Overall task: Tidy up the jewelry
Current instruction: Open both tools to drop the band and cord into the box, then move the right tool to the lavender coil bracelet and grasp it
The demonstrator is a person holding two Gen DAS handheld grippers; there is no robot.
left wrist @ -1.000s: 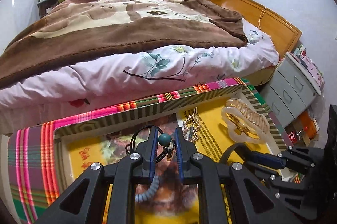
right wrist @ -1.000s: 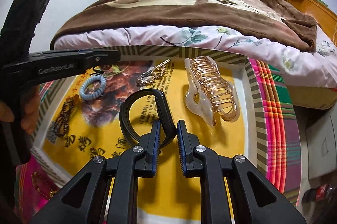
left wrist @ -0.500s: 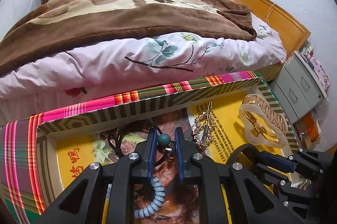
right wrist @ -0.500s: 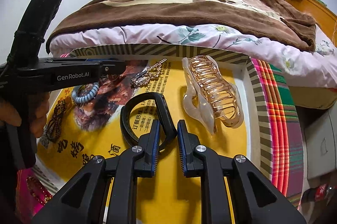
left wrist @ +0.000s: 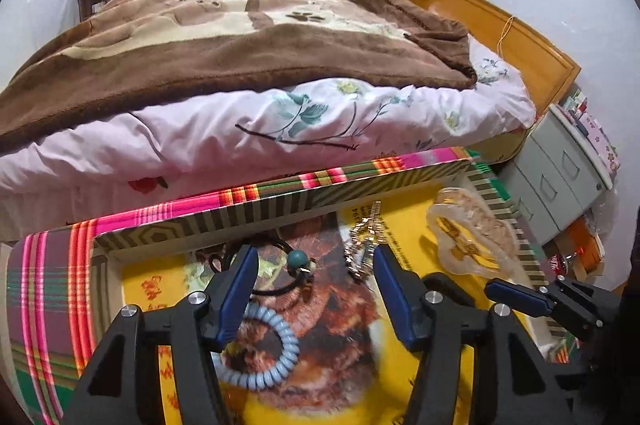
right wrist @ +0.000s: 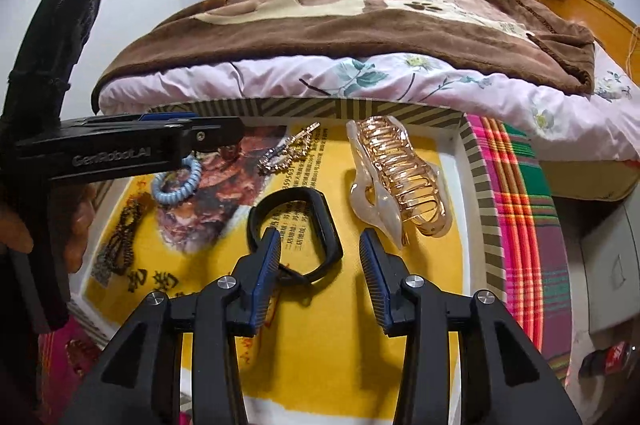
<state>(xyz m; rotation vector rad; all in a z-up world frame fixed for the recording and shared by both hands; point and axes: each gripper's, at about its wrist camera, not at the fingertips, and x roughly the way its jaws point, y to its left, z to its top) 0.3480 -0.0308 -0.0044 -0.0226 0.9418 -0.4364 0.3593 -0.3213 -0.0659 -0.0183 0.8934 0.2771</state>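
Note:
A shallow box with a striped rim (left wrist: 280, 209) (right wrist: 476, 181) and yellow printed lining holds the jewelry. My left gripper (left wrist: 314, 265) is open above a black hair tie with a teal bead (left wrist: 298, 259); a blue coil hair tie (left wrist: 272, 353) (right wrist: 178, 185) lies just below it. My right gripper (right wrist: 320, 245) is open over a black wristband (right wrist: 316, 209) lying in the box. A clear amber claw clip (right wrist: 396, 173) (left wrist: 472, 241), a rhinestone hairpin (right wrist: 288, 149) (left wrist: 366, 237) and a dark beaded bracelet (right wrist: 120, 241) also lie in the box.
The box sits on a plaid cloth (right wrist: 520, 185) beside a bed with a brown blanket (left wrist: 240, 37). A grey drawer unit (left wrist: 560, 165) stands at the right. The left gripper's body (right wrist: 120, 149) crosses the box's left side in the right wrist view.
Both grippers have opened. The left let go of the teal-bead hair tie and the right let go of the black wristband; both pieces now lie in the box.

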